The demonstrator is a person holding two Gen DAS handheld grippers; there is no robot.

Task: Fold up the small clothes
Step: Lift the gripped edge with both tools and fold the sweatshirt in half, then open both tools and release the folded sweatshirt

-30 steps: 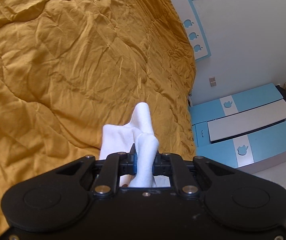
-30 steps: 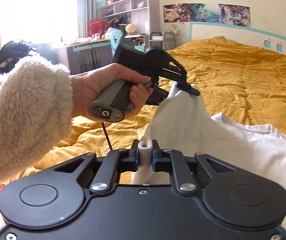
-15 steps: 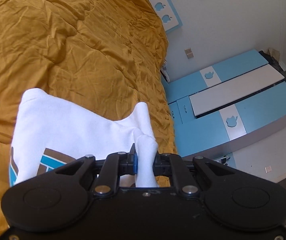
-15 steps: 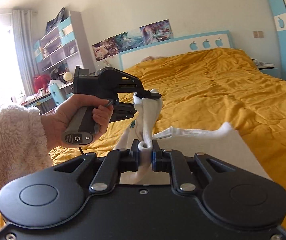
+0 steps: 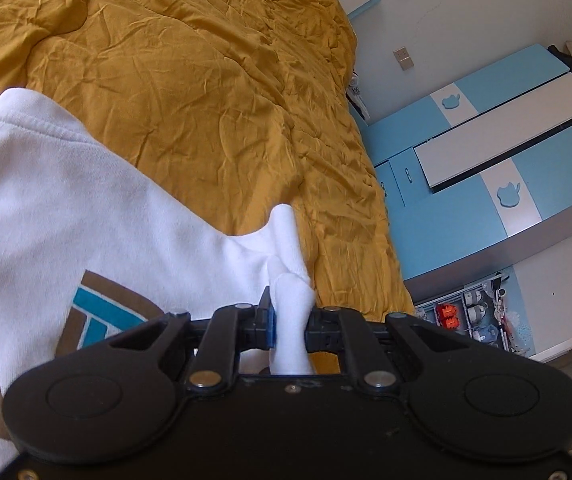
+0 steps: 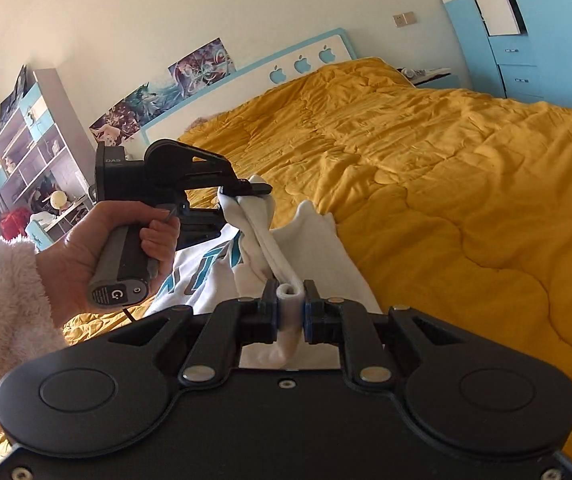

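Right gripper (image 6: 291, 307) fingers clenched on a bunched edge of the white garment (image 6: 318, 248), left gripper (image 6: 246, 192) fingers pinching another fold, garment stretched between them above the bed (image 6: 466, 168), blue wardrobe (image 5: 486, 152) beyond

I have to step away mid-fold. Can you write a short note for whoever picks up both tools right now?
Left tool: shut on a bunched edge of the white shirt.
Right tool: shut on another bunch of the same shirt.
The shirt hangs between the two tools above the yellow bedspread, printed side showing.
Done: shirt picked up at two points.
Left: lay it flat on the bed, then fold; no fold is visible yet.
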